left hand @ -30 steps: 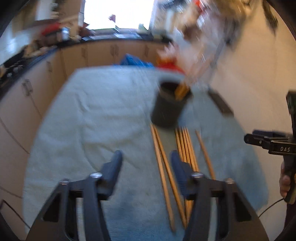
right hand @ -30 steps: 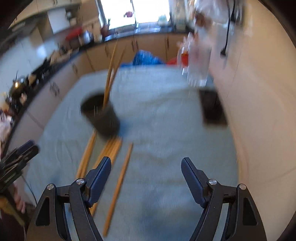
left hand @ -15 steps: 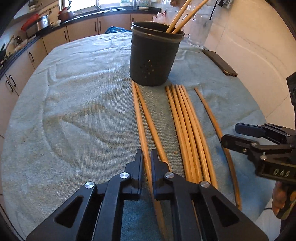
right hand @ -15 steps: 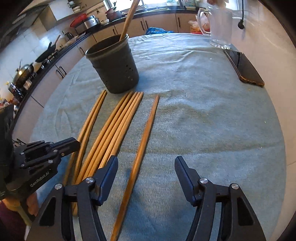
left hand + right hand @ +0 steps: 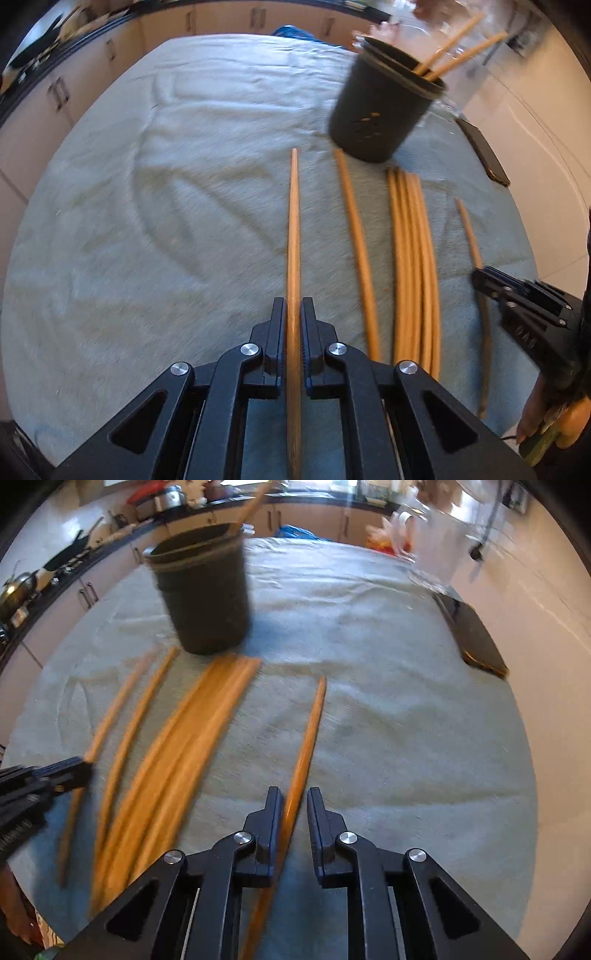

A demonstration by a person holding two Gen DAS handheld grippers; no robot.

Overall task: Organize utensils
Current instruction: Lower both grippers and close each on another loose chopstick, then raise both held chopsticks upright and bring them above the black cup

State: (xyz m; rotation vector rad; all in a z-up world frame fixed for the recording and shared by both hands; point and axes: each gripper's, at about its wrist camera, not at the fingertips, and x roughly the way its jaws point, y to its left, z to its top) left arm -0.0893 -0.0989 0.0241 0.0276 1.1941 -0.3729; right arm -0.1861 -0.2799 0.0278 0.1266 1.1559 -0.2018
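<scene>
Long wooden chopsticks lie on a grey-blue cloth [image 5: 147, 221] in front of a dark holder cup [image 5: 380, 110] that has two chopsticks standing in it. My left gripper [image 5: 294, 314] is shut on one chopstick [image 5: 294, 229], which points toward the cup. A single chopstick [image 5: 356, 240] and a bundle of several [image 5: 413, 266] lie to its right. In the right wrist view my right gripper [image 5: 294, 805] has its jaws close around the rightmost chopstick [image 5: 308, 734], with a small gap on the right side. The cup [image 5: 203, 590] stands far left there.
A black phone [image 5: 472, 635] lies at the cloth's right edge by the wall. A clear glass jug [image 5: 436, 550] stands behind it. Kitchen counters with pans run along the left and back. The left gripper shows at the left edge of the right wrist view [image 5: 44, 779].
My left gripper has closed on a chopstick and lifted it clear of its neighbour. My right gripper has closed from wide open to nearly shut around the rightmost chopstick.
</scene>
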